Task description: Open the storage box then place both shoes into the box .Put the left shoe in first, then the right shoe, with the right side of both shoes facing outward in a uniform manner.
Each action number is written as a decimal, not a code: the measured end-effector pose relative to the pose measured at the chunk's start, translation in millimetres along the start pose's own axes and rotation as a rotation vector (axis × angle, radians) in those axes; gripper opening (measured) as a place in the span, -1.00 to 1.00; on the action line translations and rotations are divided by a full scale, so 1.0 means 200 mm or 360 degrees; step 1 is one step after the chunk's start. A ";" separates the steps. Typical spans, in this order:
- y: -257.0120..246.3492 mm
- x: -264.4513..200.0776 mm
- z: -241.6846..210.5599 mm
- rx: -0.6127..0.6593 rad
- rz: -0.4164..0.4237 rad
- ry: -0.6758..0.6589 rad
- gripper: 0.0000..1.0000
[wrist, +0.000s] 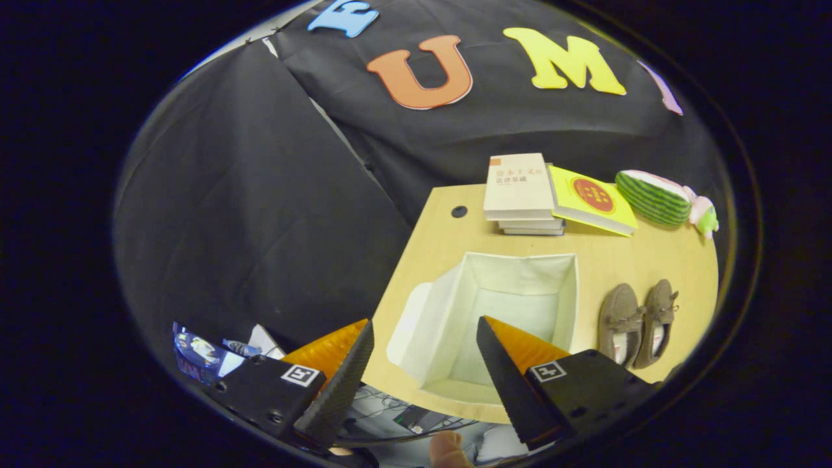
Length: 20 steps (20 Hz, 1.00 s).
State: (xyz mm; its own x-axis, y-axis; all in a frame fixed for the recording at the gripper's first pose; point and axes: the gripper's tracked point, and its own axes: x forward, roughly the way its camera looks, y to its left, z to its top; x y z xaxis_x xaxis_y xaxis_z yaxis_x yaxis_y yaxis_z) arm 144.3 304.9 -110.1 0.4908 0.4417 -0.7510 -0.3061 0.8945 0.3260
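A white fabric storage box [455, 292] stands open on the wooden table [435, 247], its lid flap [406, 325] hanging over the left side and its inside bare. Two brown shoes lie side by side to the right of the box, the left one [619, 318] nearer the box and the right one [660, 315] beyond it, toes pointing away from me. My gripper [422, 338] hovers open above the near edge of the box, holding nothing. Its right finger overlaps the box's near right corner.
A stack of books [520, 188] and a yellow book [591, 198] lie at the back of the table, with a watermelon-striped plush toy [653, 195] to their right. A small dark hole [459, 211] marks the table's back left. Clutter and cables lie below the table's near edge.
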 end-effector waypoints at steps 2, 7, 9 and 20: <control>-0.14 0.01 -0.06 0.0013 -0.0053 0.0072 1.00; -0.58 -0.02 -0.13 0.0060 -0.0282 0.0147 1.00; -0.75 -0.05 -0.17 0.0061 -0.0396 0.0184 1.00; -1.59 -0.01 -0.51 0.0089 -0.0882 0.0589 1.00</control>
State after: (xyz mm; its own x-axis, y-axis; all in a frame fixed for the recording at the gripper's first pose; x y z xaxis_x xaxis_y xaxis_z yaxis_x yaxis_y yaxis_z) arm 156.4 12.4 -270.8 0.2482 -0.1286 -0.9601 -0.0417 0.9888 -0.1432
